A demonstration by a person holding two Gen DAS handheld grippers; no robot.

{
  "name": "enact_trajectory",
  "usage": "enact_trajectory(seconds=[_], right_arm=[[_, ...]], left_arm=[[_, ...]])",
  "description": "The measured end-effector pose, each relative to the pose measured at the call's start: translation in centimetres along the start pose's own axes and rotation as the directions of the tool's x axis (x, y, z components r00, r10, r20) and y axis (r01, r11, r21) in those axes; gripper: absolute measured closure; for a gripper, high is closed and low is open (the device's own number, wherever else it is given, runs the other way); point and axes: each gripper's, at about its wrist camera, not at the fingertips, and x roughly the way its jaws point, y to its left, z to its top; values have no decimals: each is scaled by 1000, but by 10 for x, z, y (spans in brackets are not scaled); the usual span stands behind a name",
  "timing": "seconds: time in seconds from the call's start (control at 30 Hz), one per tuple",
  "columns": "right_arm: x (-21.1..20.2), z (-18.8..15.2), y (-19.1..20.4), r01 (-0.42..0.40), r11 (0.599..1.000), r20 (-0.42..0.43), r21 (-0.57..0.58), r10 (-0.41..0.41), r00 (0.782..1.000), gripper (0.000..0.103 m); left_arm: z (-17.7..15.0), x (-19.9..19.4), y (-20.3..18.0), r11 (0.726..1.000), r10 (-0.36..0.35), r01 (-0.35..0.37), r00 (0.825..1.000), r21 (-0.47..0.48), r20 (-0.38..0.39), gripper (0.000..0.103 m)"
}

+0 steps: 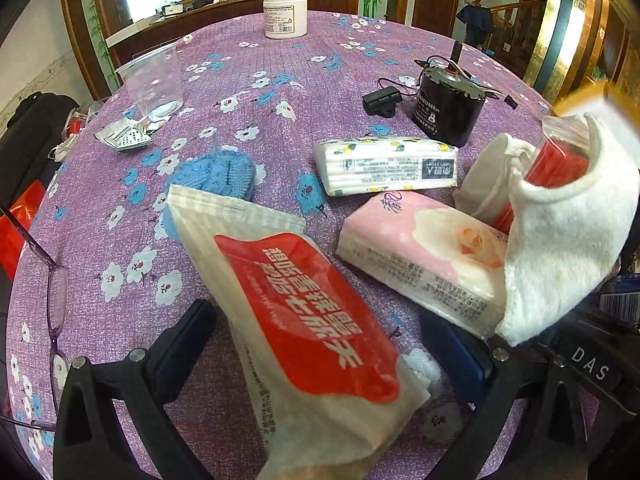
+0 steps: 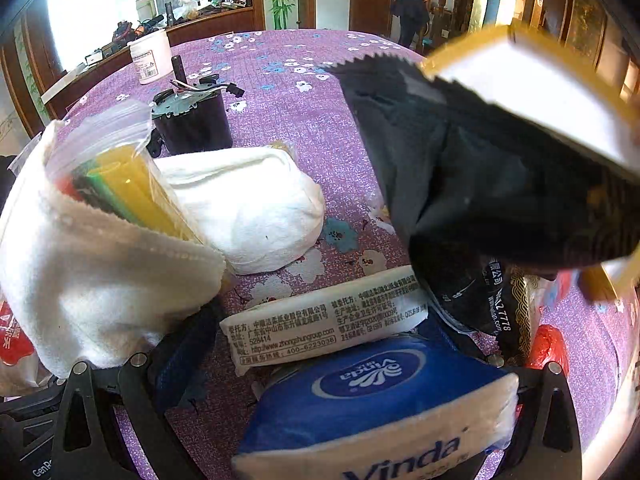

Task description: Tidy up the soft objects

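My left gripper (image 1: 320,352) is shut on a red-and-white wet wipes pack (image 1: 304,320) held over the purple floral tablecloth (image 1: 280,88). Beyond it lie a pink tissue pack (image 1: 424,256), a white floral tissue pack (image 1: 384,164) and a blue knitted piece (image 1: 216,172). My right gripper (image 2: 320,356) is shut on a blue Vinda tissue pack (image 2: 376,404); a white tissue pack (image 2: 328,320) sits just ahead. A white towel (image 2: 96,264) wrapping a bag of coloured items (image 2: 120,176) hangs at left. A white cloth bundle (image 2: 256,208) lies on the table.
A black motor with wires (image 1: 448,108), a white jar (image 1: 285,14), a clear plastic cup (image 1: 154,80), a crumpled packet (image 1: 124,136) and glasses (image 1: 56,308) are on the table. A black pouch (image 2: 480,184) and a gold-edged box (image 2: 532,84) hang at right.
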Motion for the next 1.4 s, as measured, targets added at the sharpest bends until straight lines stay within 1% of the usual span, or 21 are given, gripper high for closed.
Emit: enact_trajectory(seconds=[1.23, 1.33, 1.4], right_arm=[[-4, -2, -1, 2, 1000, -1, -6, -2, 1000, 1], [-1, 3, 3, -47, 998, -18, -51, 46, 999, 1], [-5, 3, -3, -120, 985, -75, -126, 111, 991, 1]], left_arm=[[-1, -1, 0, 1000, 7, -7, 1000, -8, -4, 0], [-1, -1, 0, 1000, 5, -5, 1000, 2, -18, 0], [-4, -10, 3, 1000, 7, -6, 999, 11, -31, 0]])
